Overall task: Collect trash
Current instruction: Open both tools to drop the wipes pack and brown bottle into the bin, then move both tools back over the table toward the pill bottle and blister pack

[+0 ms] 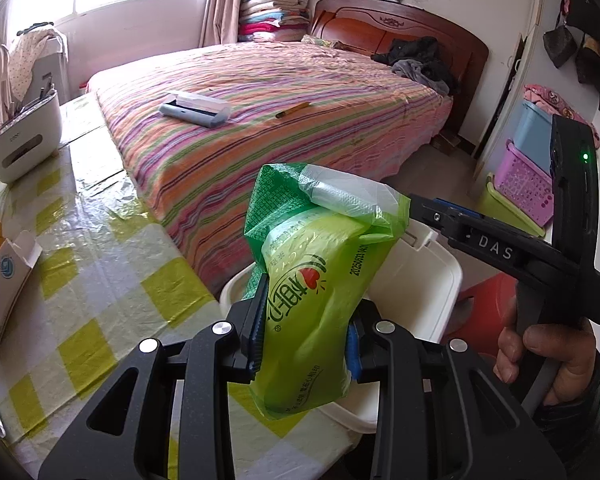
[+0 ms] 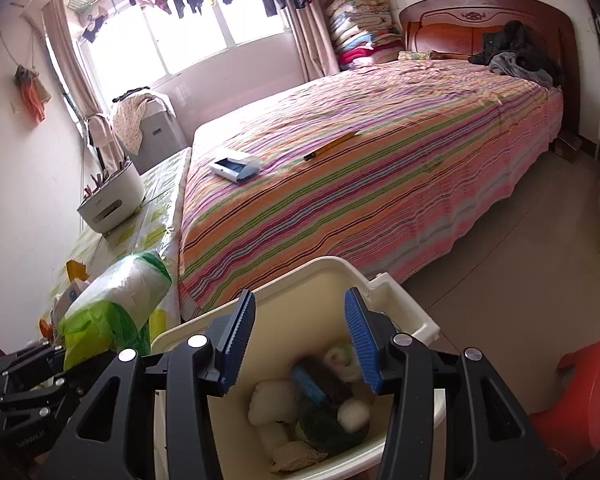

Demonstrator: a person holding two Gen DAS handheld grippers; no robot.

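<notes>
Left gripper (image 1: 306, 334): its blue pads pressed on both sides of a green tissue pack (image 1: 312, 296), jaws narrowed to the width of the pack and gripping it; the pack stood upright between them, its torn top at 12 o'clock from the jaws.
Green tissue pack: lifted clear of the table, over the near rim of the white bin (image 1: 420, 280); in the right wrist view it showed at 9 o'clock from the right jaws, with clear film over its upper end (image 2: 116, 300).
Right gripper (image 2: 300, 340): jaws stood partly apart with nothing between the pads; the blue pads framed the open mouth of the bin below. In the left wrist view it reached in from 3 o'clock (image 1: 428, 210), its tips just beside the top of the pack; whether they touched the film could not be told.
Hand (image 1: 548, 360): wrapped around the right gripper's handle at 4 o'clock.
White bin: open (image 2: 400, 308), holding white wads, a dark green lump and a blue piece, all blurred.
Table (image 1: 100, 280): yellow-checked cloth at 9 o'clock, with an opened white carton (image 1: 4, 284) lying on it.
Bed (image 1: 280, 112): striped cover at 12 o'clock, beyond bin and table.
Red stool (image 2: 580, 400): at 4 o'clock, just beside the bin.
</notes>
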